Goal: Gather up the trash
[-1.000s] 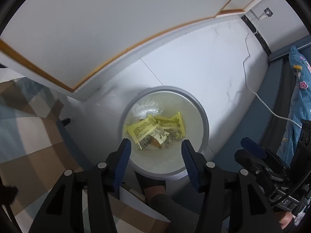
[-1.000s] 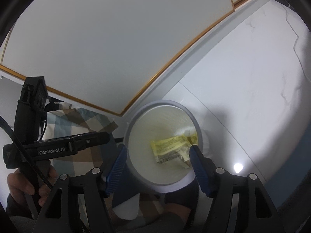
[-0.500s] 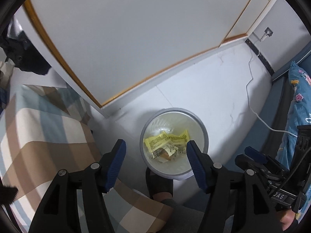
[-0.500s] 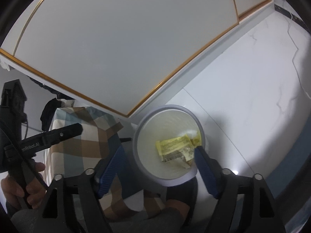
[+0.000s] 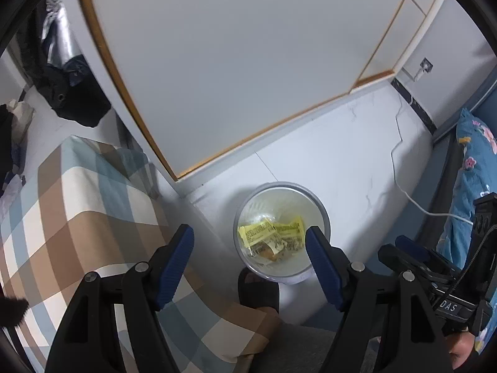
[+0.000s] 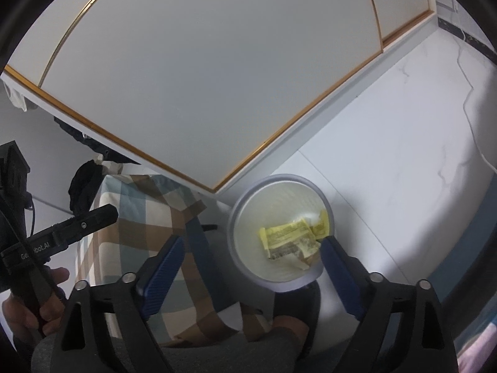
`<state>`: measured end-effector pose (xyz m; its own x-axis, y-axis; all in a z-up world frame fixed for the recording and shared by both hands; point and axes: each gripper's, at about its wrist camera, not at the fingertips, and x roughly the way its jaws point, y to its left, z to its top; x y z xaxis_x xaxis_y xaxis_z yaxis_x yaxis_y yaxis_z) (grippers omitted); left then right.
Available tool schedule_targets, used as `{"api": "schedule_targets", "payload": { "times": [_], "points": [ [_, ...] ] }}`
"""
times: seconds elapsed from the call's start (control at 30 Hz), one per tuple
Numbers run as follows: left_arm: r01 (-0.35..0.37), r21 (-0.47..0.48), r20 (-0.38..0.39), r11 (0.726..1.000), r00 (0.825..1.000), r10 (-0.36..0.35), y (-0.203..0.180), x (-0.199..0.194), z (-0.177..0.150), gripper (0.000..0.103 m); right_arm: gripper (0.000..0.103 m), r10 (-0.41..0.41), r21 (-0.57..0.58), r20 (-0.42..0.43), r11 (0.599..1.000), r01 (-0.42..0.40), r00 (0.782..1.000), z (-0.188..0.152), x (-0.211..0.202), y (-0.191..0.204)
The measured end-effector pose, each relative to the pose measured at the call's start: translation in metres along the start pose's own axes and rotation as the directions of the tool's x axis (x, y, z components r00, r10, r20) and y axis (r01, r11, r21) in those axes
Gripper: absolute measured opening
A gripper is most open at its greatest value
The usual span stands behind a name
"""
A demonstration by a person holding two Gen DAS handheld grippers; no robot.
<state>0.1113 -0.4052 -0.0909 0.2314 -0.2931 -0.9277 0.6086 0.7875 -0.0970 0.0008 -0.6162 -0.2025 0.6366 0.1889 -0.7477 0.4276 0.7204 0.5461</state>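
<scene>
both tools hang above the round bin on the white floor, beside the checked bedcover. the left tool and the right tool have just been opening; both stand wide with nothing between the pads. the yellow wrappers lie at the bottom of the bin. the person's slippered foot touches the bin, so a nudge could tip it and spill them. the white cable on the floor could snag a step. the wrapper print is too small to read; one tool body reads "genrobot.ai", the other "das".
</scene>
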Motion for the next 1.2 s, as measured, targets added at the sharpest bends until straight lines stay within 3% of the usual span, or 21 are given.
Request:
{"api": "schedule_targets", "payload": {
  "times": [0.93,1.2],
  "points": [
    [-0.001,0.001,0.037,1.000,0.999,0.001,0.003,-0.013,-0.009,0.071,0.094,-0.001,0.003,0.000,1.000,0.001,1.000,-0.001,-0.010,0.010],
    [0.045,0.009,0.057,0.999,0.997,-0.045,0.002,-0.021,-0.011,0.071,0.094,-0.004,0.002,0.005,1.000,0.004,1.000,-0.001,-0.013,0.011]
  ]
}}
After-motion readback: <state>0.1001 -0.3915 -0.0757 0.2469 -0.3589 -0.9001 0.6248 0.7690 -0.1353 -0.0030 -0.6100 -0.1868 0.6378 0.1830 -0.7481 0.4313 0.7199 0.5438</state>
